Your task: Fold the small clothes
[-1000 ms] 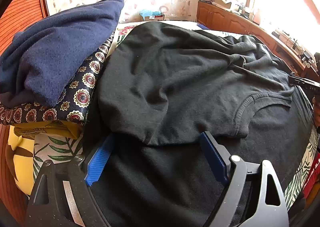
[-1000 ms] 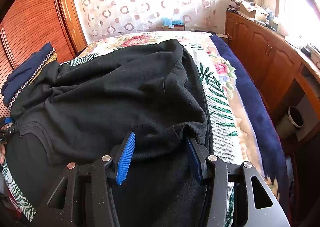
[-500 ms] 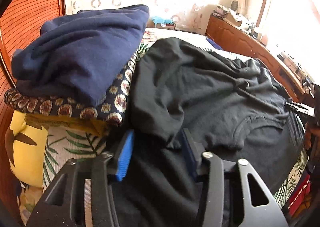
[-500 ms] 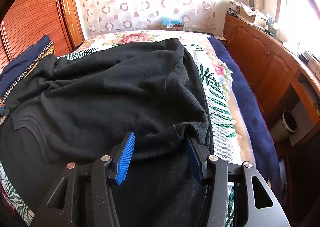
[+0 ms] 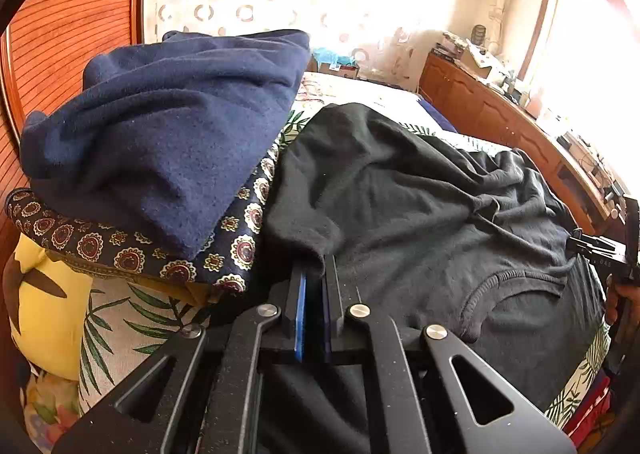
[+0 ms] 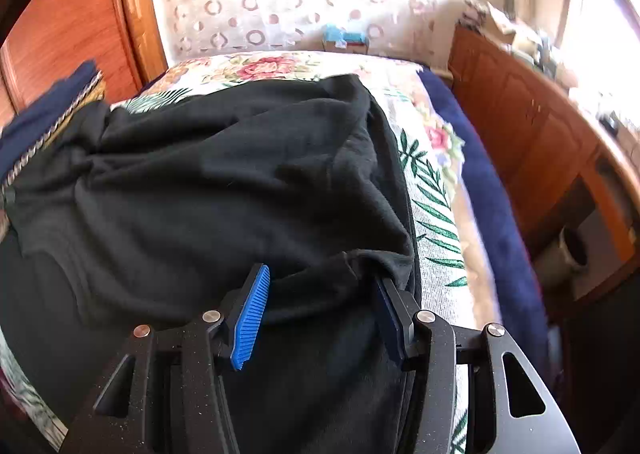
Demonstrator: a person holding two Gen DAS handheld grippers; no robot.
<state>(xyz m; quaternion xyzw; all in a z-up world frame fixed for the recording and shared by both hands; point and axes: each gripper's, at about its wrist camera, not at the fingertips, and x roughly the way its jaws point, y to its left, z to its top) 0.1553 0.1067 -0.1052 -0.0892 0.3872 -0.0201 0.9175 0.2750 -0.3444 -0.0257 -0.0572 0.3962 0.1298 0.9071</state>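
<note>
Left hand-held gripper is clamped tight on the near edge of the black shirt, spread across the bed. Right hand-held gripper, at three o'clock, stands apart, a shirt fold between its blue pads.

left hand-held gripper now clamped on black shirt edge, previously wide open

Black knit cloth shirt: matt, soft, ribbed collar. Navy fleece garment: fuzzy nap. Left hand-held gripper: grainy matt black plastic, ridged blue pads, shiny metal rivets. Wooden wardrobe: glossy, slatted.
</note>
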